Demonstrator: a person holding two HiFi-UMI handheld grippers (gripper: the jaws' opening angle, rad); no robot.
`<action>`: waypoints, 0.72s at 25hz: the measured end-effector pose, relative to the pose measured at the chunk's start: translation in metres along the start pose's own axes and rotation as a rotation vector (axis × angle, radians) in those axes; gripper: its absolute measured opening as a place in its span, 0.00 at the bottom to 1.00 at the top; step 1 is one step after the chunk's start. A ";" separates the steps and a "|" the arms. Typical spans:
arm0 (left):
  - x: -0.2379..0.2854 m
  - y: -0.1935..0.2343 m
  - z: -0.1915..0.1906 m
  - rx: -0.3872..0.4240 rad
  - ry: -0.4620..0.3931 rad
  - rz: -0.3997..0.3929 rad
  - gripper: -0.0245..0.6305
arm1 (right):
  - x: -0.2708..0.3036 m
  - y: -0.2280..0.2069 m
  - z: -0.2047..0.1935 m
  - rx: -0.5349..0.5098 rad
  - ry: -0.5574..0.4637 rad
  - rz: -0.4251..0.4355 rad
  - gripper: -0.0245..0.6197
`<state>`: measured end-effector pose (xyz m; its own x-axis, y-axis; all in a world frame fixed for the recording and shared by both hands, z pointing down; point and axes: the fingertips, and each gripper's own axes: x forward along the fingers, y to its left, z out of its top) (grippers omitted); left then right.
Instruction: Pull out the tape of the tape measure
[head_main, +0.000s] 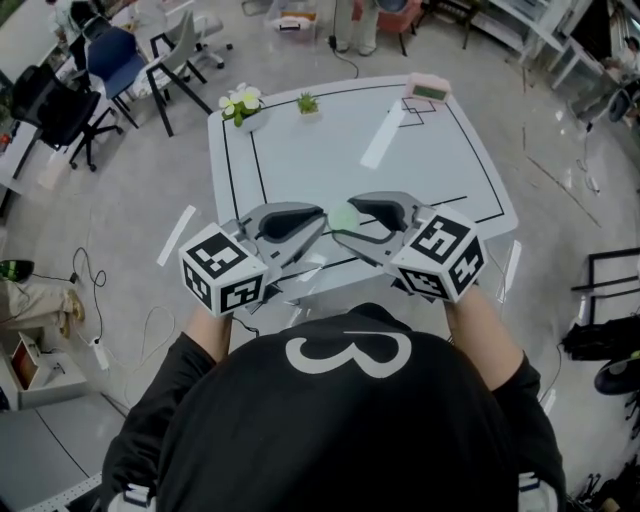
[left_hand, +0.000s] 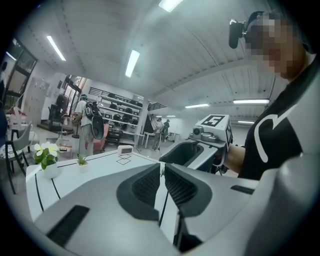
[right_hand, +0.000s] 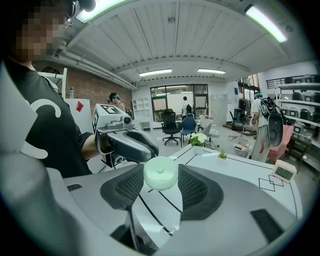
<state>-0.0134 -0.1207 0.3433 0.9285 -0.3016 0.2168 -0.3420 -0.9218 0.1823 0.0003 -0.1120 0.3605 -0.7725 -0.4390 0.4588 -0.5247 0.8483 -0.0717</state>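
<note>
A pale green round tape measure (head_main: 345, 217) sits between the pads of my right gripper (head_main: 343, 221), which is shut on it above the near edge of the white table (head_main: 340, 150). In the right gripper view the tape measure (right_hand: 160, 173) fills the gap at the tips of the right gripper (right_hand: 160, 176). My left gripper (head_main: 324, 227) faces it tip to tip from the left. In the left gripper view the left gripper (left_hand: 162, 168) has its jaws almost together, with a thin pale sliver, the tape end (left_hand: 161, 169), pinched at the tips. No pulled-out length of tape shows.
On the table's far side stand a white flower pot (head_main: 241, 103), a small green plant (head_main: 308, 103) and a pink clock (head_main: 428, 90). A white strip (head_main: 382, 138) lies on the table. Office chairs (head_main: 110, 60) stand on the floor at the far left.
</note>
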 end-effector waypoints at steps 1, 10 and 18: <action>0.001 -0.001 0.001 0.005 0.003 -0.002 0.08 | -0.002 -0.001 0.001 -0.006 0.000 0.006 0.39; 0.013 0.006 0.022 0.036 0.018 0.051 0.05 | -0.011 -0.020 0.017 -0.037 0.002 0.054 0.39; 0.013 0.013 0.035 0.027 0.001 0.107 0.04 | -0.012 -0.028 0.029 -0.053 -0.013 0.089 0.39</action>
<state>-0.0009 -0.1448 0.3148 0.8866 -0.3988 0.2343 -0.4355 -0.8904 0.1323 0.0139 -0.1385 0.3310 -0.8202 -0.3645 0.4409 -0.4342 0.8985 -0.0649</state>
